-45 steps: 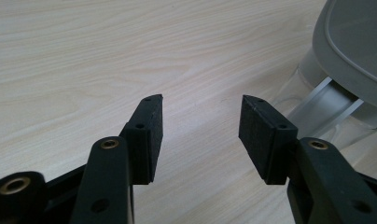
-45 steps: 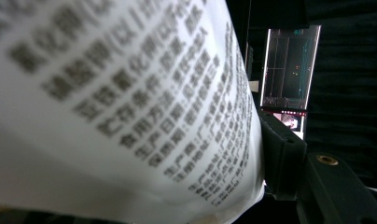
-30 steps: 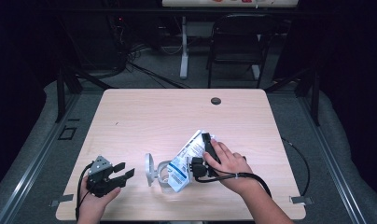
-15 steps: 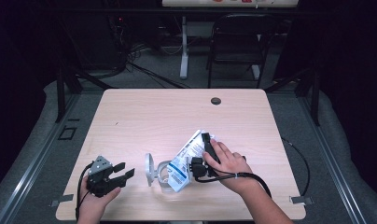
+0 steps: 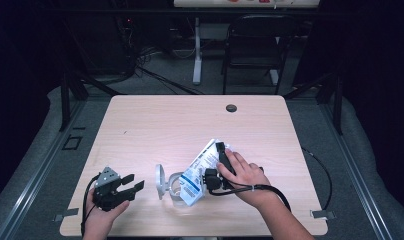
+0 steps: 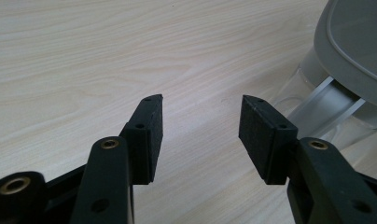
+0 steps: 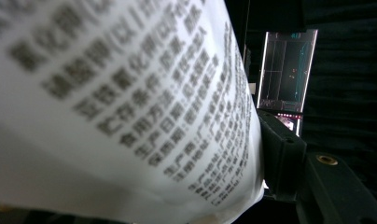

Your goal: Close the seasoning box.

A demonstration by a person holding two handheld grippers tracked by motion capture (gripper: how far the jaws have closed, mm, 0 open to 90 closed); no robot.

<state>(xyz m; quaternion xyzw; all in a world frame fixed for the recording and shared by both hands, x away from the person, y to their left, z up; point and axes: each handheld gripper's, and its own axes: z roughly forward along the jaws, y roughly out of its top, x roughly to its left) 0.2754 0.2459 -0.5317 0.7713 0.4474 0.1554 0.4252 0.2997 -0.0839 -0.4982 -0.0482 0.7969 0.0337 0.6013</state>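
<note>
A white and blue printed packet (image 5: 199,169) is tilted over a clear container (image 5: 177,189) whose grey lid (image 5: 160,180) stands open. My right gripper (image 5: 219,151) is shut on the packet's upper end, with a hand wrapped around it. In the right gripper view the packet (image 7: 121,102) looms close and blurred, pressed against the one jaw that shows at the right. My left gripper (image 5: 135,181) rests open near the table's front left, aimed at the container. In the left gripper view nothing sits in the left gripper (image 6: 200,121), and the grey lid (image 6: 354,42) and clear container (image 6: 324,109) lie just beyond, at the right.
The light wooden table (image 5: 165,125) has a round cable hole (image 5: 231,108) at the far middle. A black cable (image 5: 317,167) loops off the right edge. A chair (image 5: 255,45) and a stand are on the dark floor beyond the table.
</note>
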